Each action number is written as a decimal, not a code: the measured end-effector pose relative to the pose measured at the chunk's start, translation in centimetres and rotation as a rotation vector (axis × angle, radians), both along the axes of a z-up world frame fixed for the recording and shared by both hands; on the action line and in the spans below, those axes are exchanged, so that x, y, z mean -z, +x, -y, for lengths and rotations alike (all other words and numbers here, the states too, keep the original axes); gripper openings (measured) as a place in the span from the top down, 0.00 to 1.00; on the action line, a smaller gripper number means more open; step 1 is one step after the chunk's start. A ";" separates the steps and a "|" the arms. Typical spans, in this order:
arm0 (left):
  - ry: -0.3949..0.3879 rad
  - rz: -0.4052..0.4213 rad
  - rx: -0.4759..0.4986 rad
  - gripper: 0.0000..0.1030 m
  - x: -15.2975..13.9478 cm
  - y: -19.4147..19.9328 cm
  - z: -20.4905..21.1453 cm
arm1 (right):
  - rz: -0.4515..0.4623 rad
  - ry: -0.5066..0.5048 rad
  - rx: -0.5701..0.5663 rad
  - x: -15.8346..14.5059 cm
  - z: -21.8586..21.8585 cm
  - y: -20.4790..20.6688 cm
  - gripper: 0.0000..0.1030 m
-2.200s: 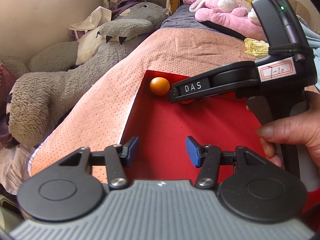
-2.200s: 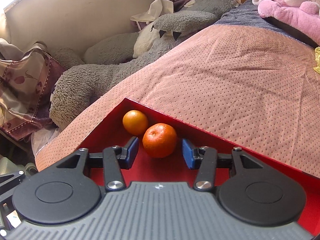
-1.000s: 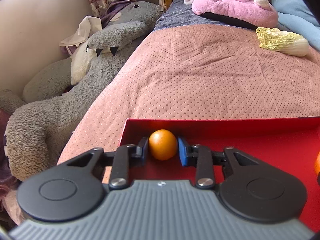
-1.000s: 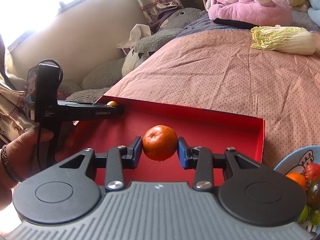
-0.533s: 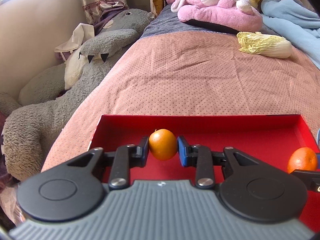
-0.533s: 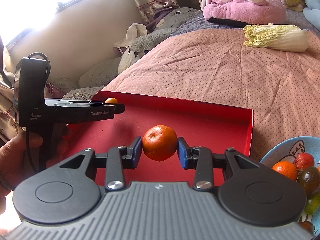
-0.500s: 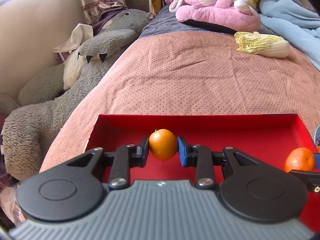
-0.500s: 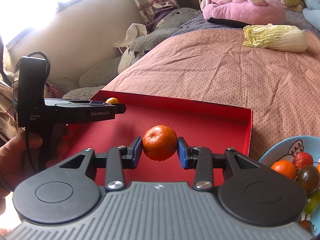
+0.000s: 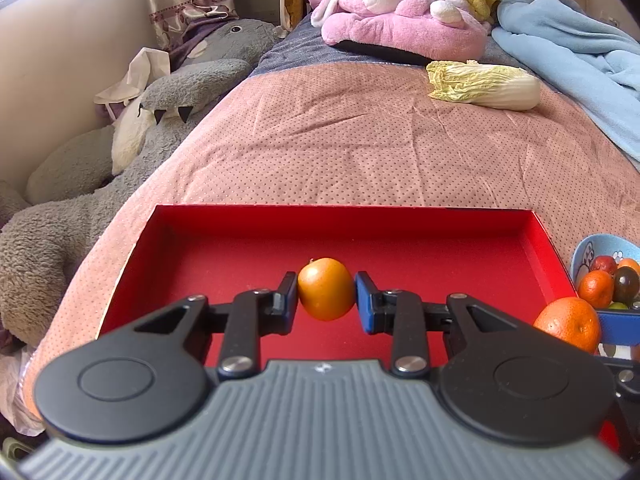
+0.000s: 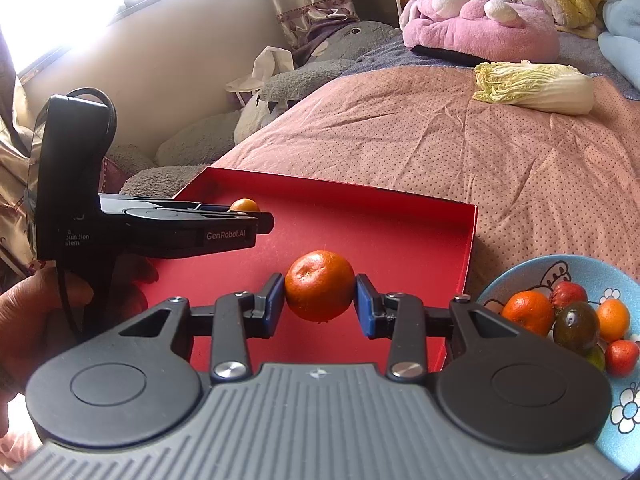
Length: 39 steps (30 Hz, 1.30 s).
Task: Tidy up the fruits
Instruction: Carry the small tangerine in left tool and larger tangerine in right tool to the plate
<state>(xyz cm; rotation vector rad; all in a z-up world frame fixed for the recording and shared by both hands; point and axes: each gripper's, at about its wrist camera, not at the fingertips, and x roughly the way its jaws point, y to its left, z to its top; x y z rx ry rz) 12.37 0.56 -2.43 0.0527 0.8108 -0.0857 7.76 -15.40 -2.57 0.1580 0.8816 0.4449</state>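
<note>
A small smooth orange fruit [image 9: 326, 289] hangs above the red tray [image 9: 400, 216], pinched by my left gripper [image 9: 326, 300]. The right wrist view shows a larger tangerine [image 10: 319, 286] held the same way in my right gripper [image 10: 320, 300], over the tray's right half [image 10: 470, 240]. That tangerine [image 9: 568, 329] also shows at the left wrist view's right edge, and the small orange fruit [image 10: 244, 205] peeks above the left gripper's body. A blue patterned bowl [image 10: 520, 270] with several fruits sits just right of the tray.
The tray lies on a pink dotted bedspread [image 9: 360, 152]. A napa cabbage [image 9: 484, 84] rests farther up the bed, with a pink plush toy [image 9: 400, 28] and a blue blanket [image 9: 580, 48] behind. A grey plush [image 9: 80, 208] fills the left side. A person's hand [image 10: 24, 320] grips the left tool.
Both grippers have drawn back and to the right across the tray with their fruits lifted. More of the tray shows, and the blue bowl has come further into view.
</note>
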 end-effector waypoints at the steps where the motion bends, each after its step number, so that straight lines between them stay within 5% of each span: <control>1: -0.004 -0.001 0.002 0.67 -0.1 -0.2 0.2 | 0.001 -0.001 -0.001 -0.2 0.1 -0.3 0.58; 39: -0.009 0.024 0.028 0.67 -2.5 -3.6 3.3 | 0.044 -0.023 -0.023 -2.8 1.2 -5.0 0.58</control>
